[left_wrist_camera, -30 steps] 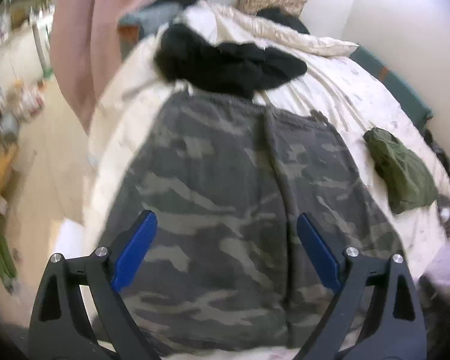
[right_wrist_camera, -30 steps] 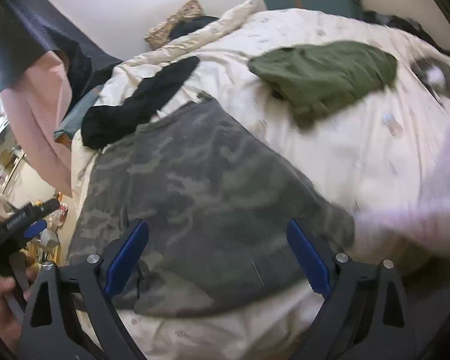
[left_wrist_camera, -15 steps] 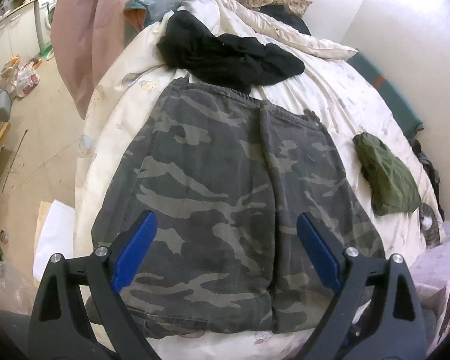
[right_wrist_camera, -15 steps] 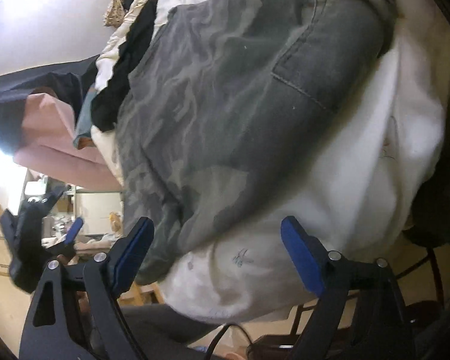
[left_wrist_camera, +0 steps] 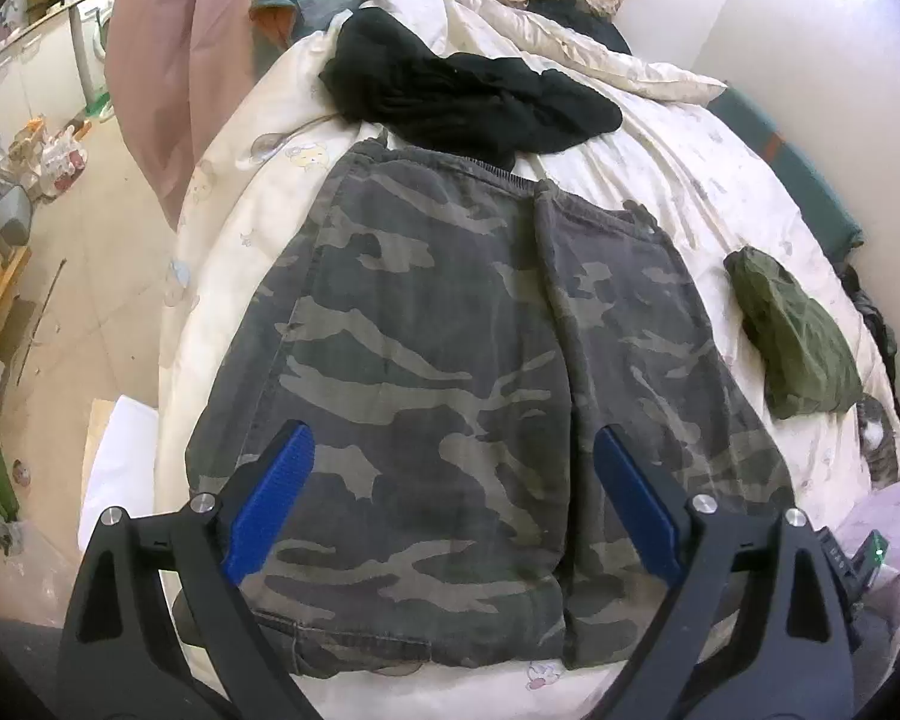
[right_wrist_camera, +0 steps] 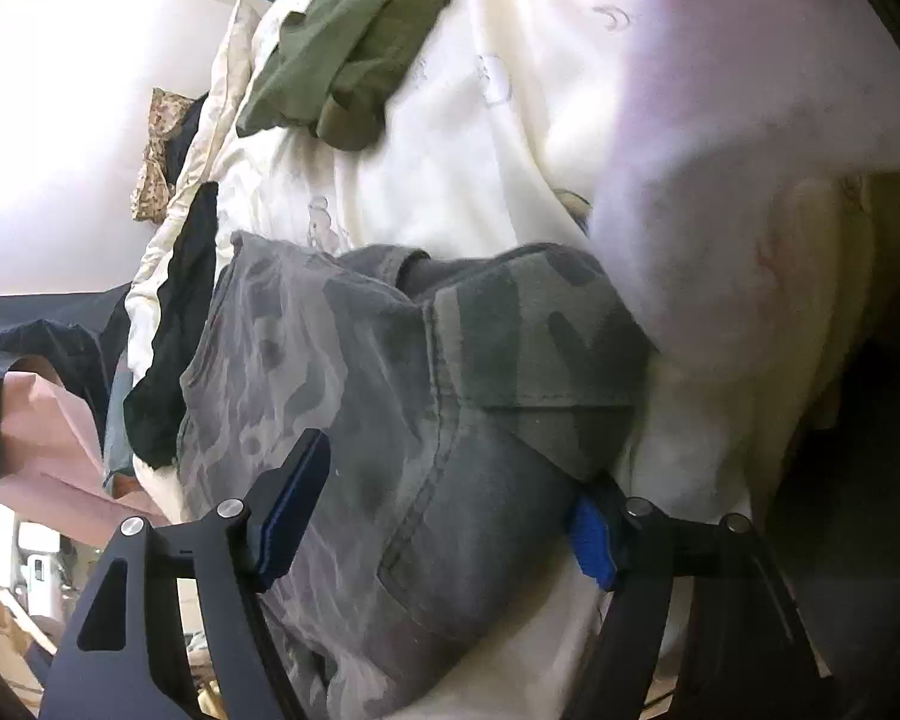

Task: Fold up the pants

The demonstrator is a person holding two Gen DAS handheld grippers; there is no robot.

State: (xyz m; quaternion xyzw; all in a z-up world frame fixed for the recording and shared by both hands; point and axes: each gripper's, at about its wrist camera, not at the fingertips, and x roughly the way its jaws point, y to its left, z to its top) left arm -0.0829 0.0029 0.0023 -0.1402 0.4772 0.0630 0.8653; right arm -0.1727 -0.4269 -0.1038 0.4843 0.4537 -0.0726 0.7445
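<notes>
Now I'm closing my right gripper [right_wrist_camera: 450,510] around the near corner of the camouflage pants [left_wrist_camera: 480,360] spread flat on the bed [left_wrist_camera: 222,228]; left gripper [left_wrist_camera: 450,504] hovers spread, empty. Next, lift and fold.

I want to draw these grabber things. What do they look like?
Both the left gripper and the right gripper are black frames shaped like open triangles, with round silver bolts. Each has two flat, ribbed bright-blue fingers.
</notes>
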